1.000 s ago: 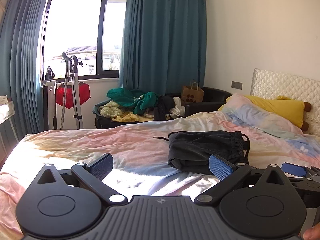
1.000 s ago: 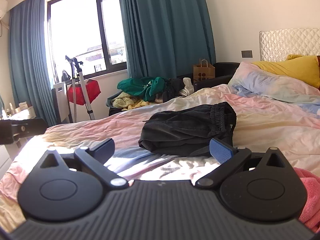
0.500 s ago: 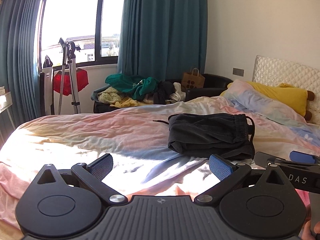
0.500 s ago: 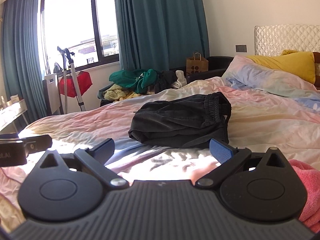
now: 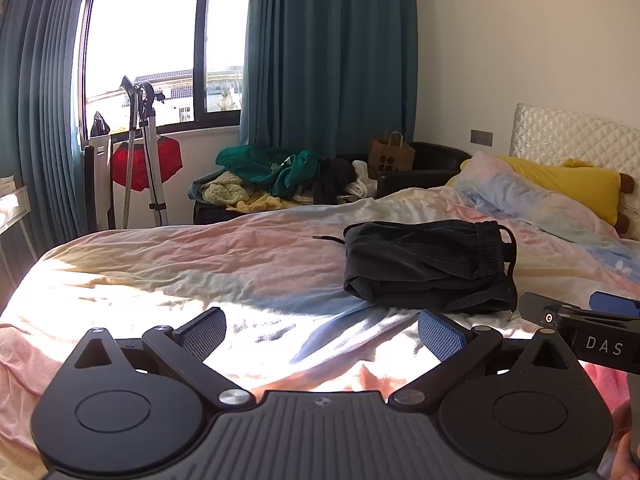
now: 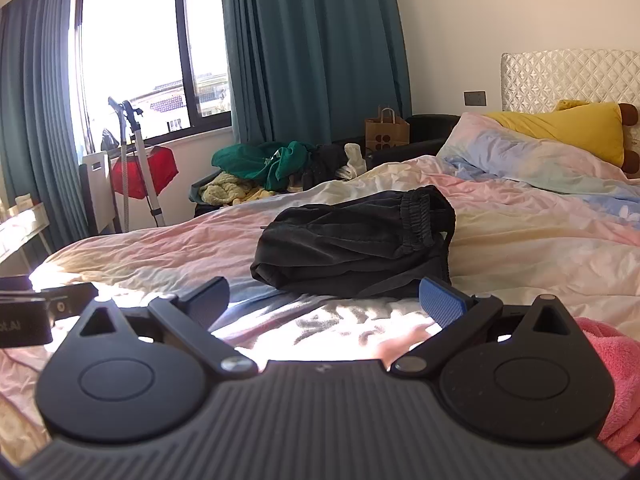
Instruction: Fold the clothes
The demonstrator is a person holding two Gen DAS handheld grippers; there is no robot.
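**Folded black shorts on a pastel bed, both grippers open and empty**

A pair of black drawstring shorts [image 5: 428,266] lies folded into a thick bundle near the middle of a bed with a rumpled pastel duvet [image 5: 224,264]. The left gripper [image 5: 322,330] and right gripper [image 6: 324,300] hover low over the near edge of the bed, fingers spread wide, holding nothing, both short of the shorts.

The shorts look soft, light and limp, likely to sag and unfold if lifted by one layer. The elastic waistband [image 6: 416,216] looks the firmest place to pinch; the loose cord [image 5: 510,264] could snag.

A pink fluffy cloth [image 6: 612,376] is cut off at the right edge, so its kind is unclear. The bundle's underside is hidden, and sunlight washes out the near duvet.
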